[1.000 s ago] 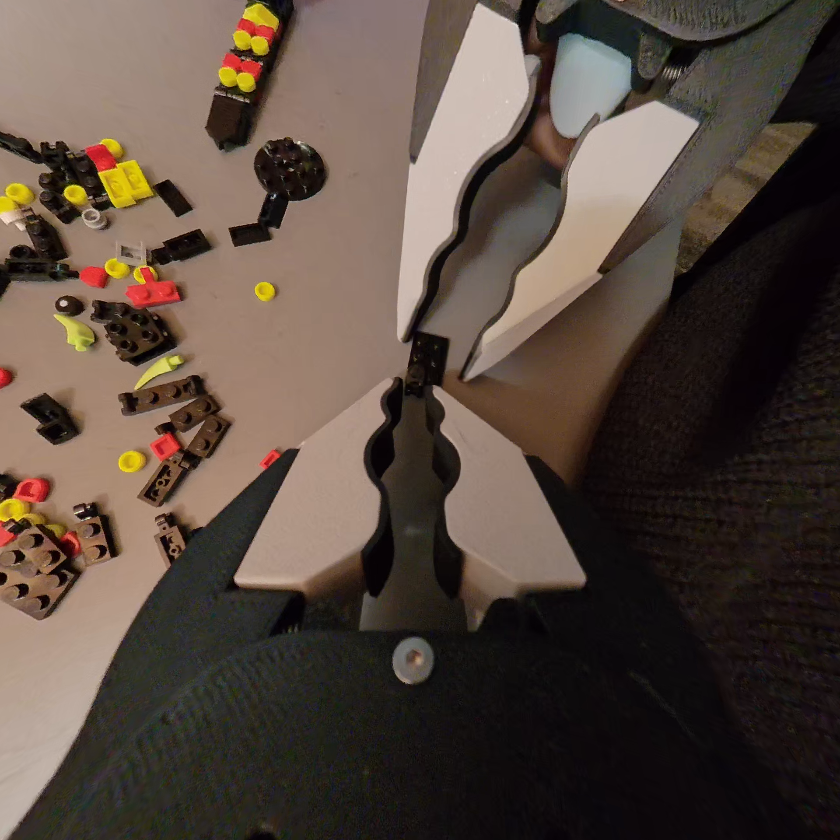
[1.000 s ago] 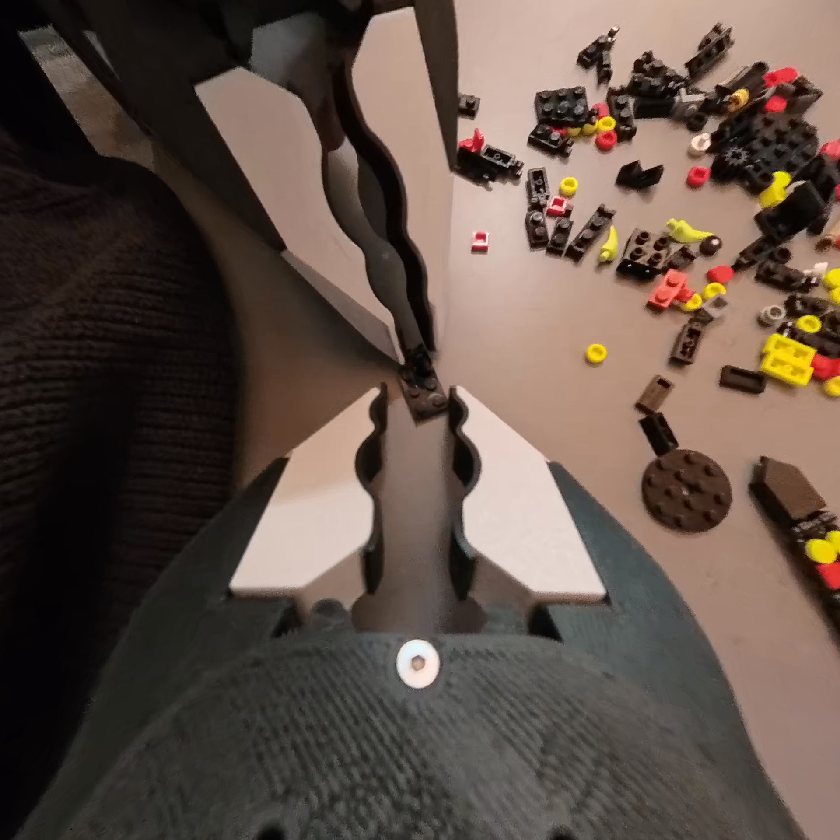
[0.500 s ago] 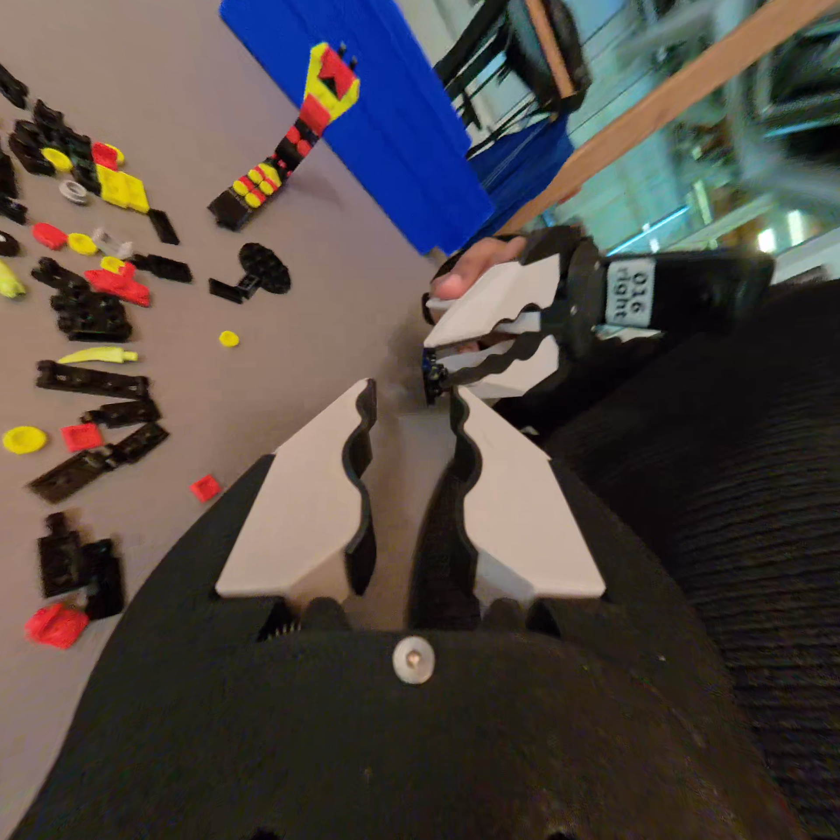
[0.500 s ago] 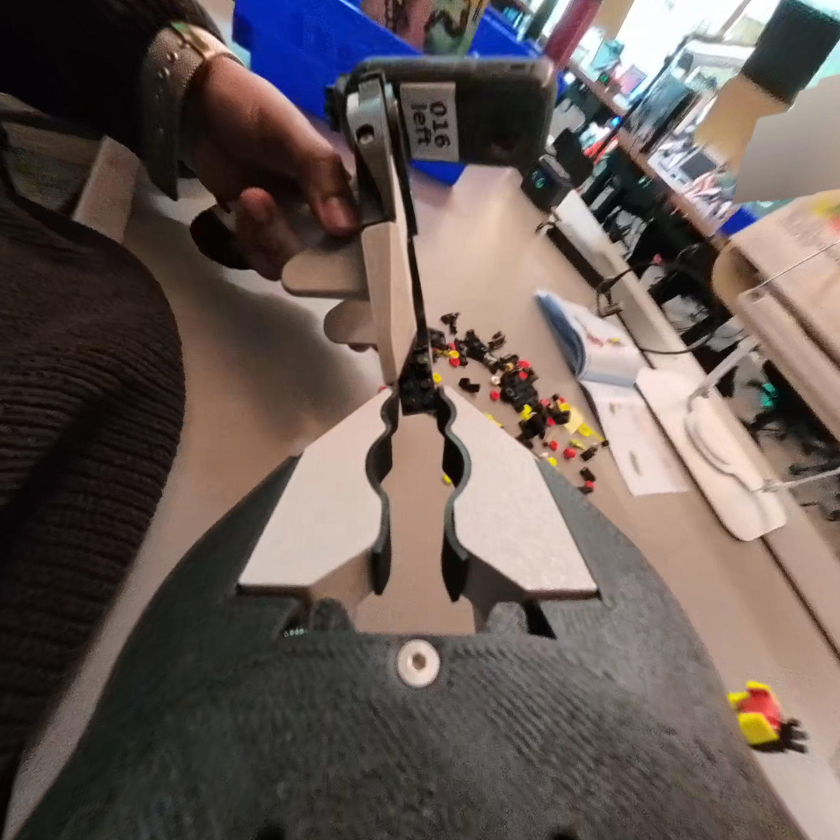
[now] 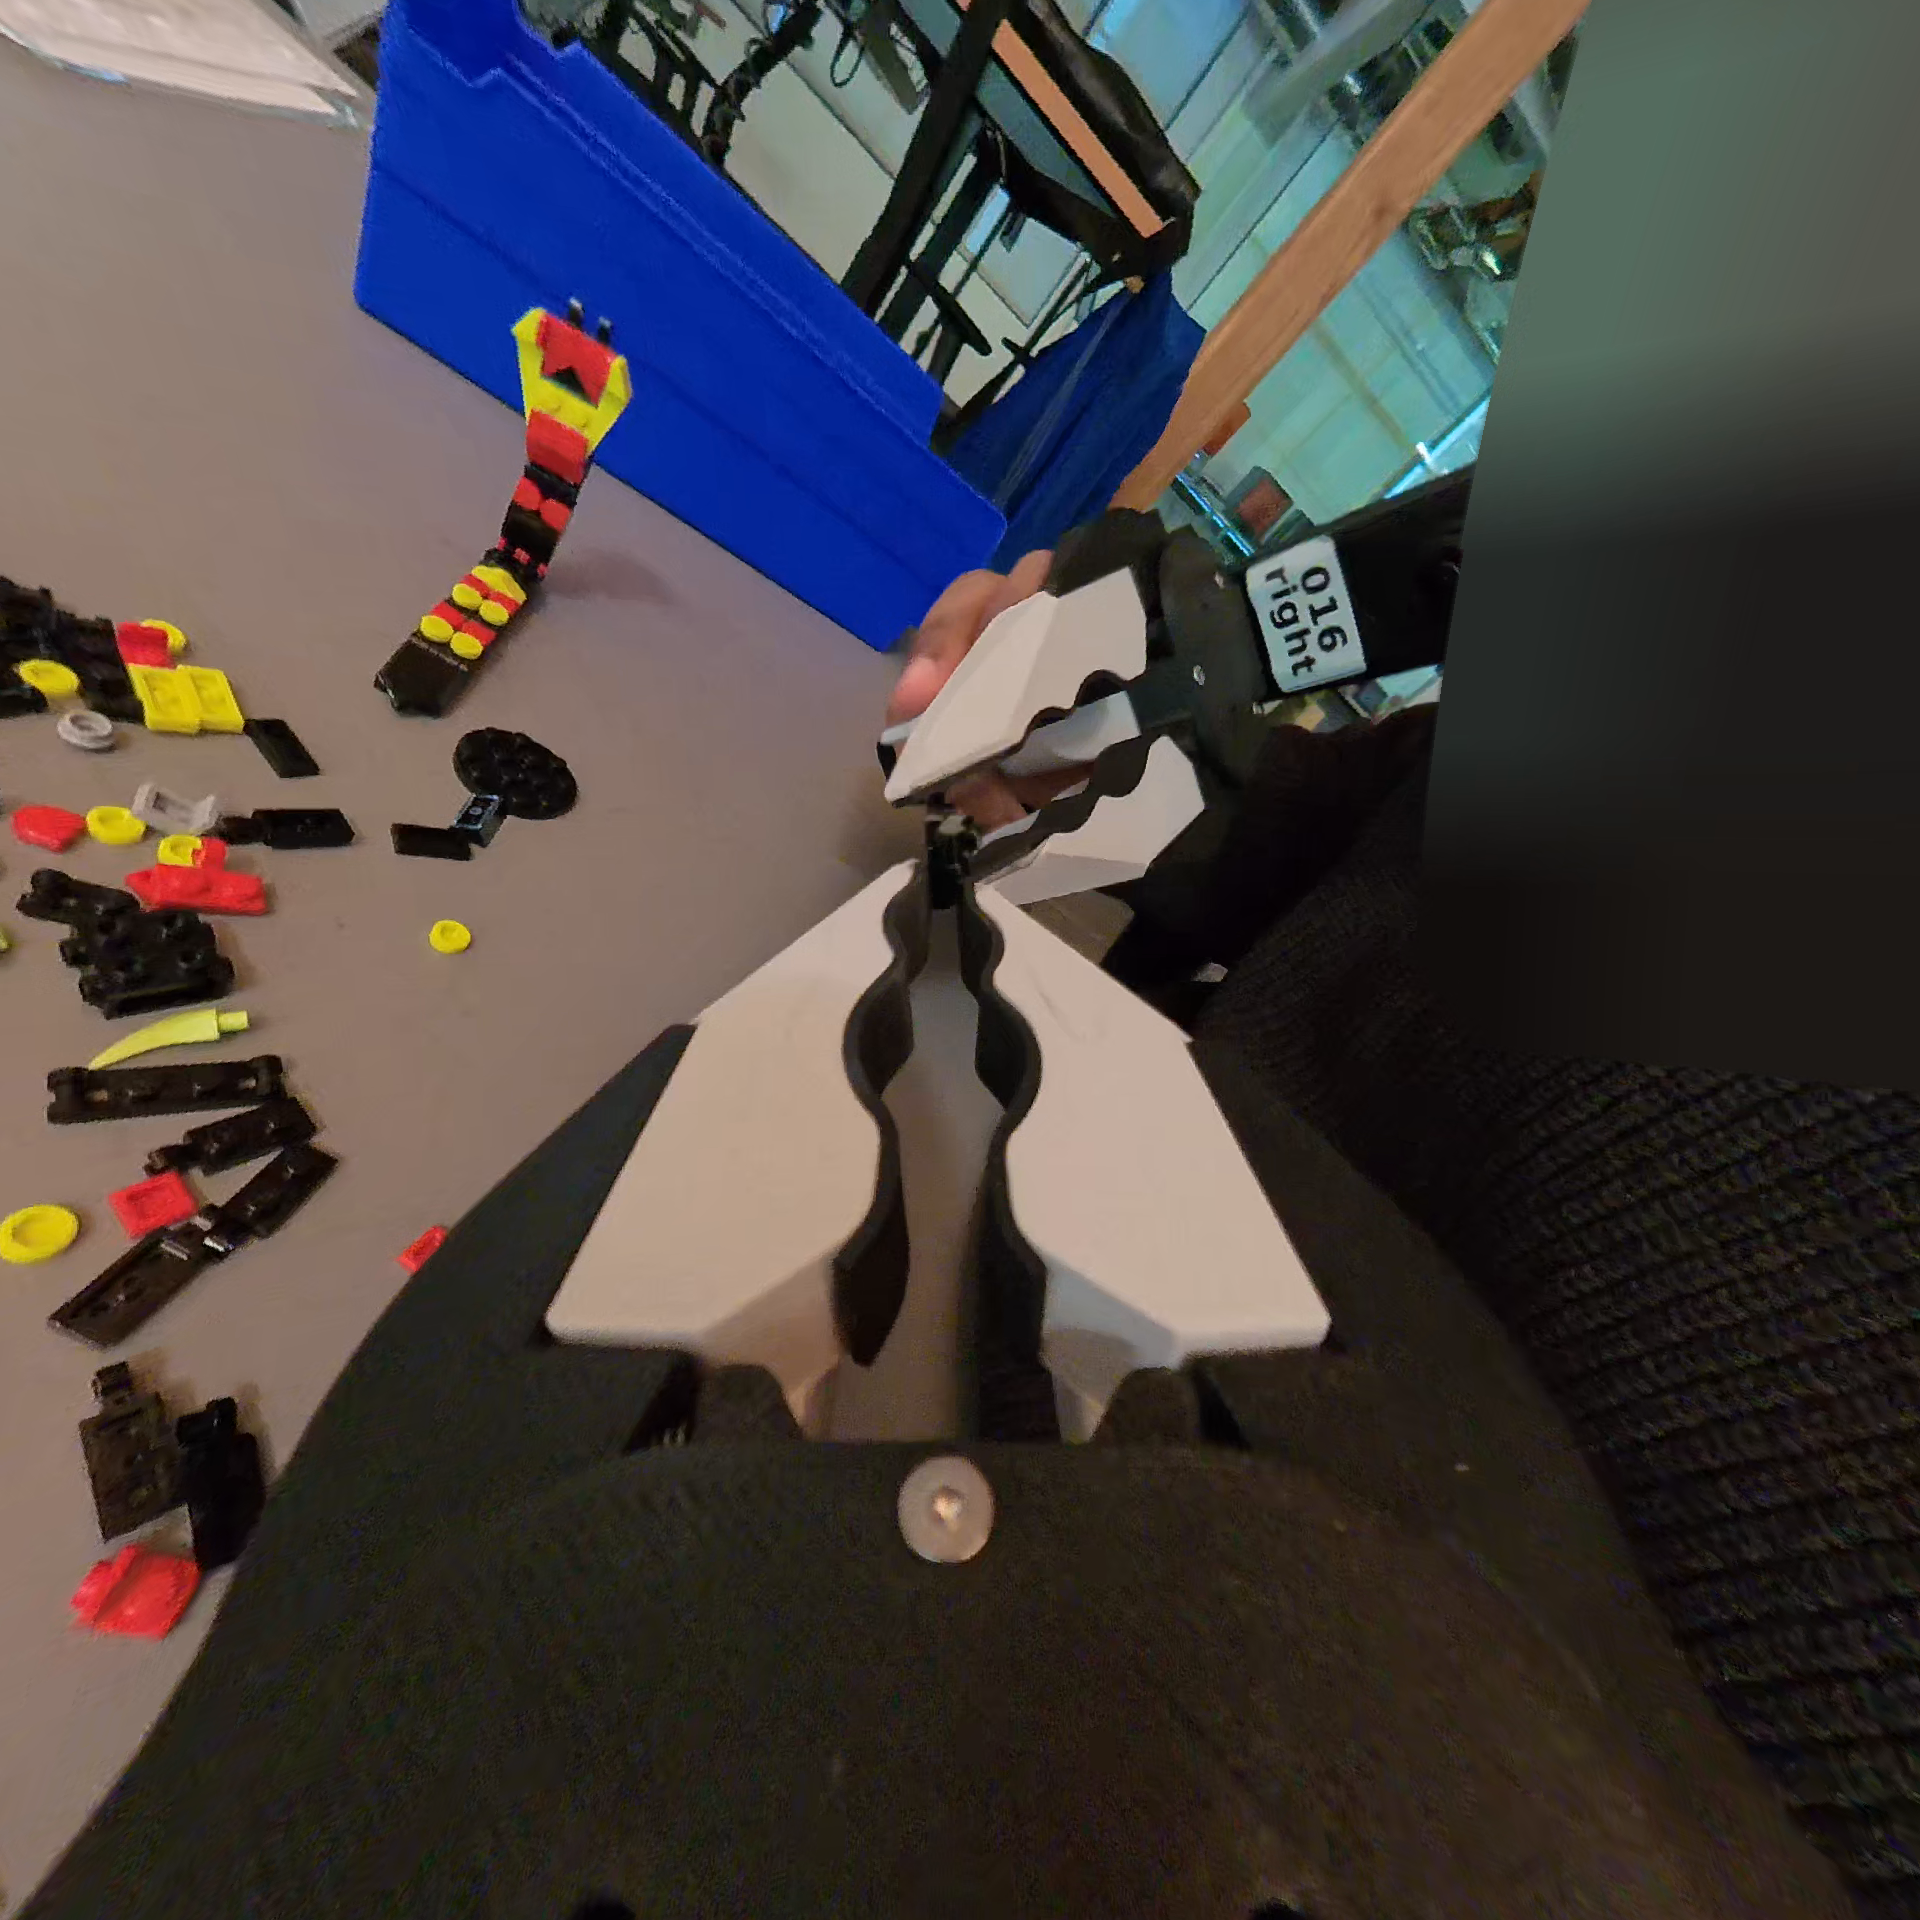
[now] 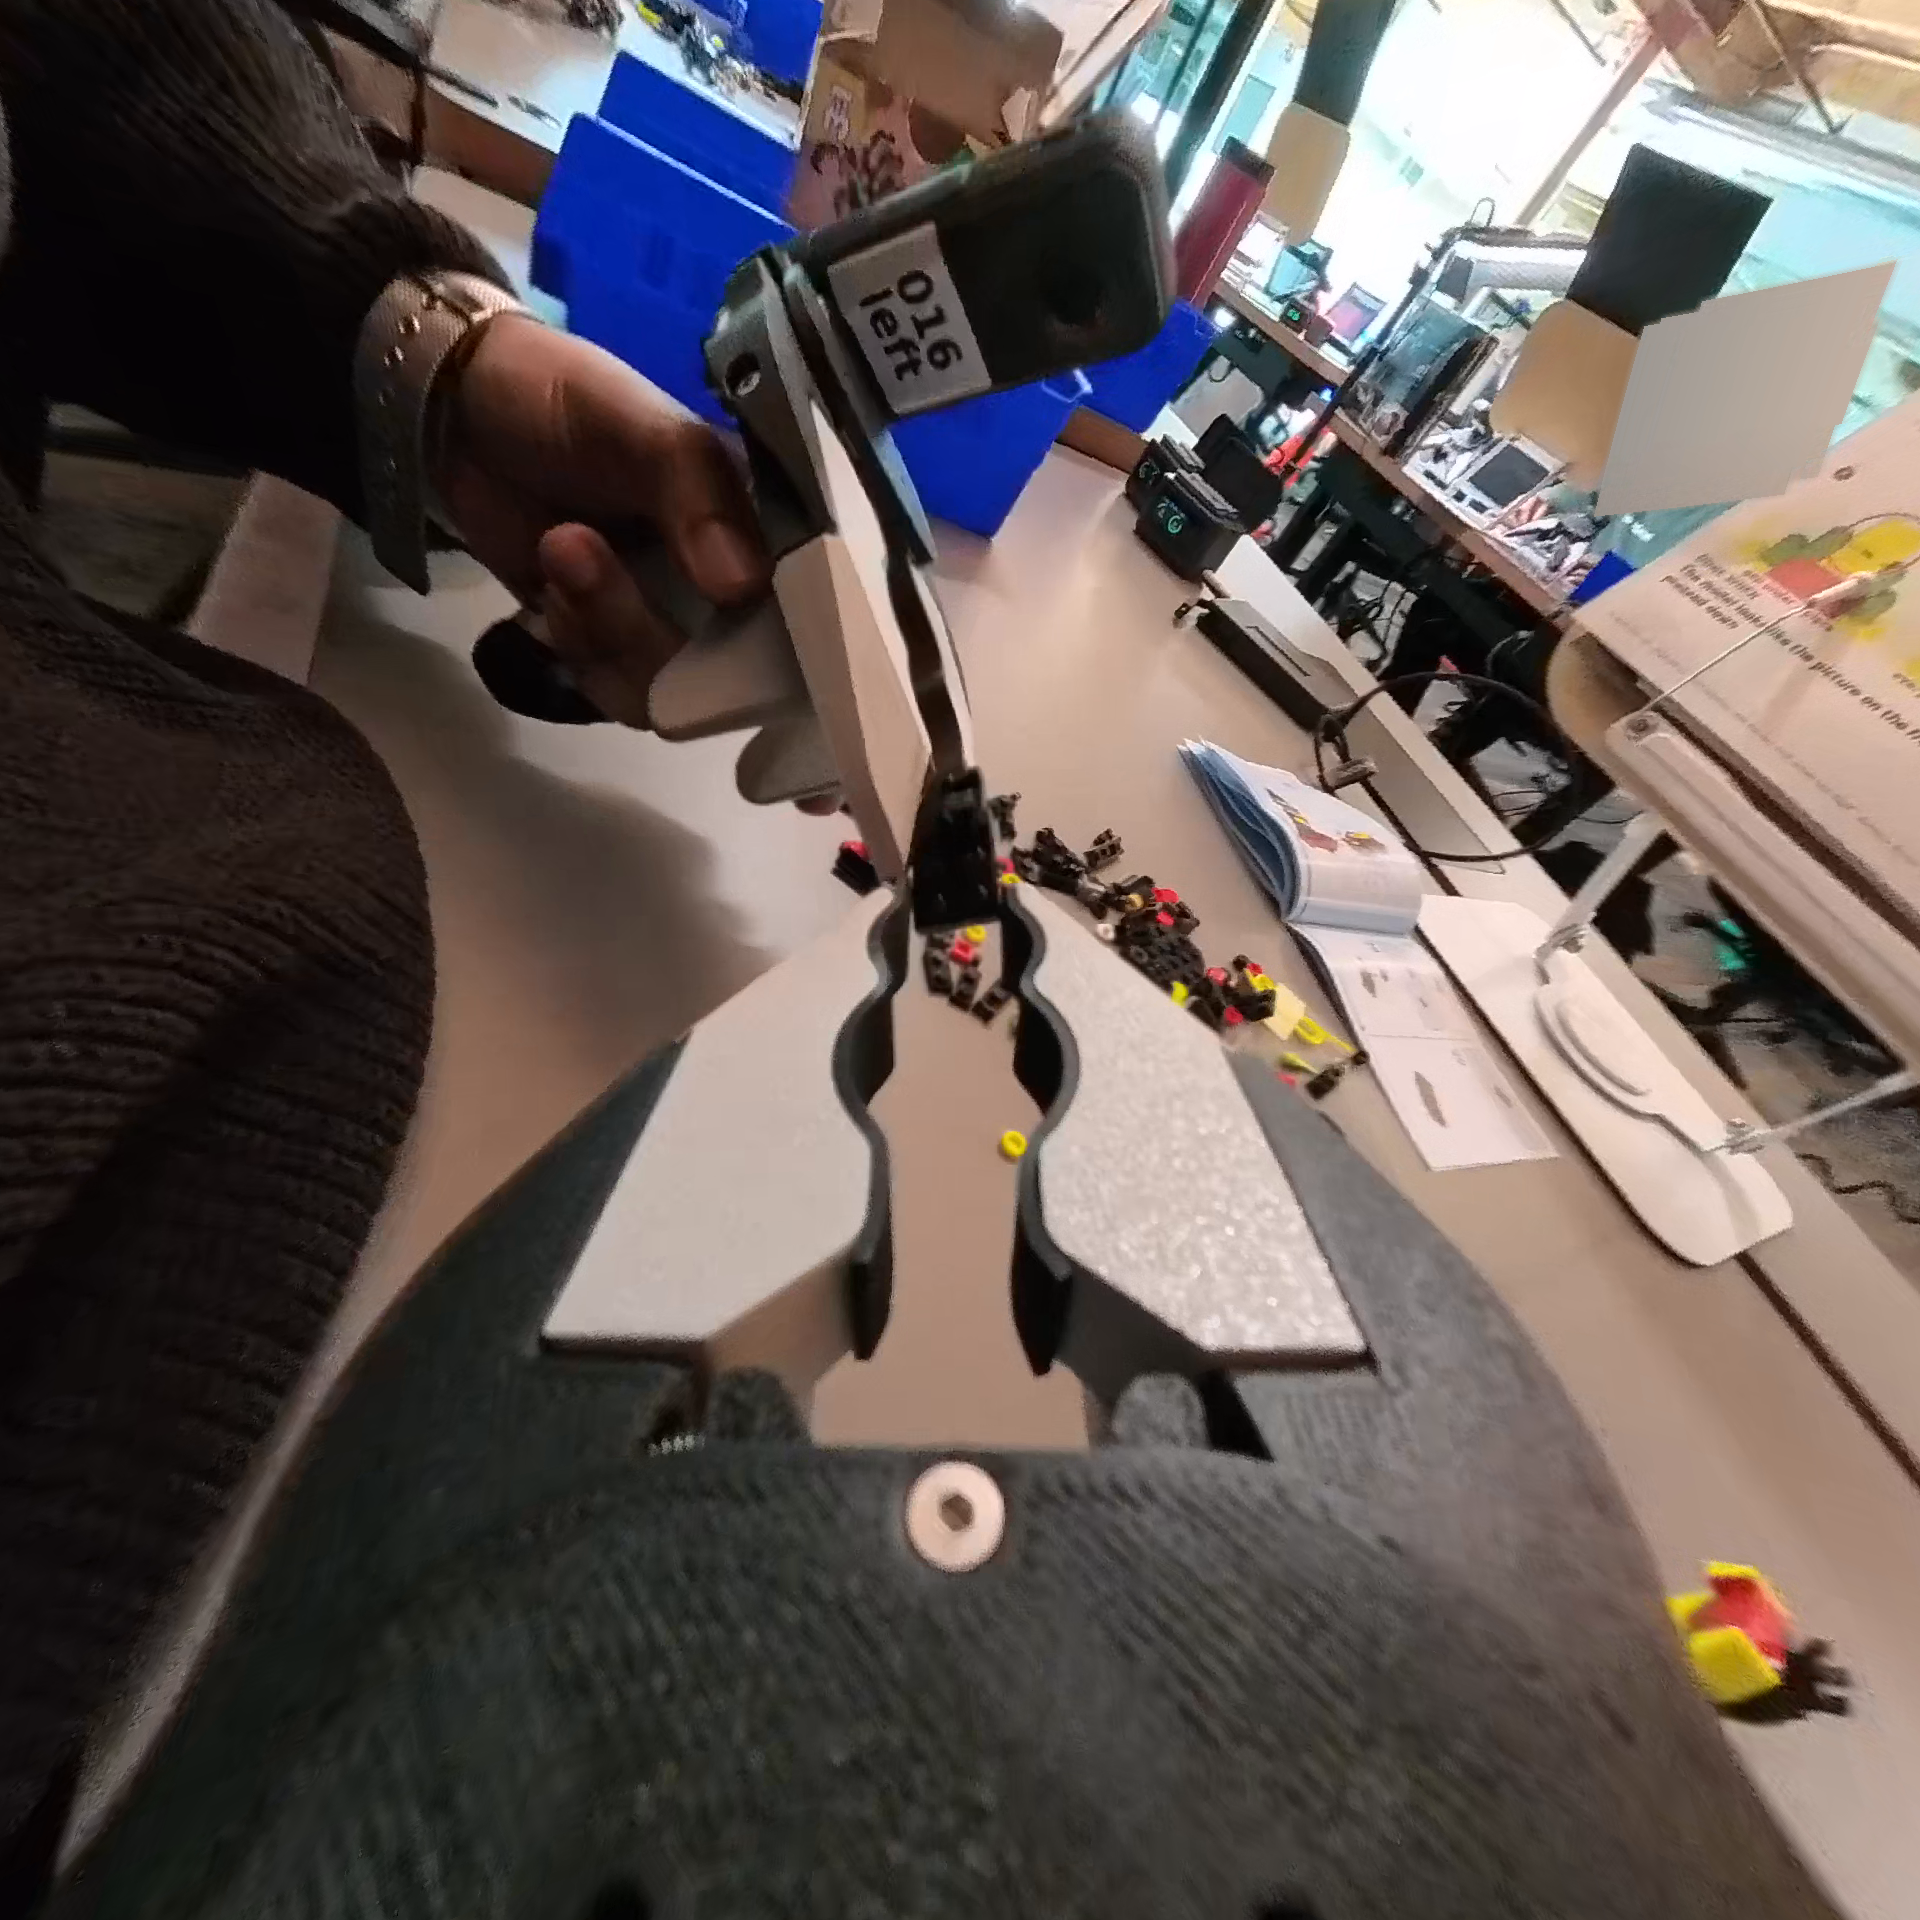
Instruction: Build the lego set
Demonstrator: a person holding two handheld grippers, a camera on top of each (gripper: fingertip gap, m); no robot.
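Observation:
My left gripper (image 5: 945,894) and my right gripper (image 6: 956,920) meet tip to tip above the grey table (image 5: 675,810), both shut on one small black lego assembly (image 6: 951,862). In the left wrist view the assembly (image 5: 948,847) is a thin dark sliver between my tips and the right gripper (image 5: 940,816) beyond. In the right wrist view the left gripper (image 6: 961,779) comes down from above onto its top end. A red, yellow and black built model (image 5: 540,488) stands on the table; it also shows in the right wrist view (image 6: 1735,1652).
Several loose black, red and yellow pieces (image 5: 156,935) lie scattered on the table's left. A blue bin (image 5: 644,312) stands behind the model. An instruction booklet (image 6: 1309,842) and a white stand (image 6: 1662,1143) lie to the right. A dark knitted sleeve (image 6: 156,935) is close by. The grippers are tip to tip, or close to it.
Both grippers have tilted up from looking down at the table. My left gripper was open half a second ago and is now shut on the black assembly again.

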